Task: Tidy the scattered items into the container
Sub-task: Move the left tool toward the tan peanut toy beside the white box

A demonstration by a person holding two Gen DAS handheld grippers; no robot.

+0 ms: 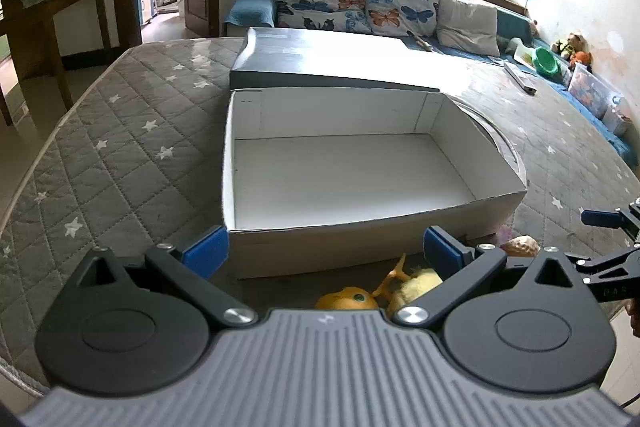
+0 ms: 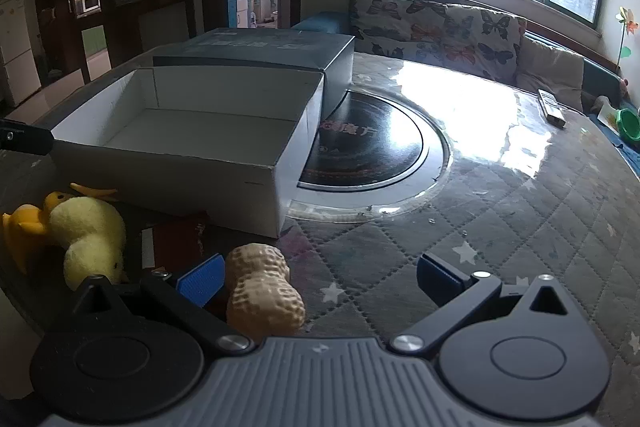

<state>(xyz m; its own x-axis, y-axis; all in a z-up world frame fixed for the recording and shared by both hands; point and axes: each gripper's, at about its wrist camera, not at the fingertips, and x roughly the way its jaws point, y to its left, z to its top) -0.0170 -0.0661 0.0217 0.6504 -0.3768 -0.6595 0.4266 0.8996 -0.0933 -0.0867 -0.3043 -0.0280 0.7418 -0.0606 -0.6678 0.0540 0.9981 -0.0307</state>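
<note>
box: white open box [image 1: 348,183], nothing inside it, sits mid-surface; near wall faces the toys, left and right walls have bare surface beside them
lid: grey lid [image 1: 320,63] touching the box's far edge
surface: quilted grey star-print surface [image 1: 120,147], shiny cover; round dark inset [image 2: 372,147] partly under the box's right corner; wide open room right of the box
left hand-held gripper: [image 1: 326,253] jaws spread wide, holding nothing, just short of the box's near wall, above the toys
right hand-held gripper: [image 2: 320,279] jaws spread wide, holding nothing; peanut sits just inside the left finger, contact unclear
duck: yellow plush duck [image 2: 90,231] lying near the box's near wall, not in the box
orange toy: [image 2: 24,223] touching the duck's left side
peanut: tan peanut toy [image 2: 262,291] on the surface, near the box's front right corner
red booklet: [image 2: 180,235] flat between duck and peanut
remote: [image 2: 552,109] near the surface's far right edge, well apart from the box
</note>
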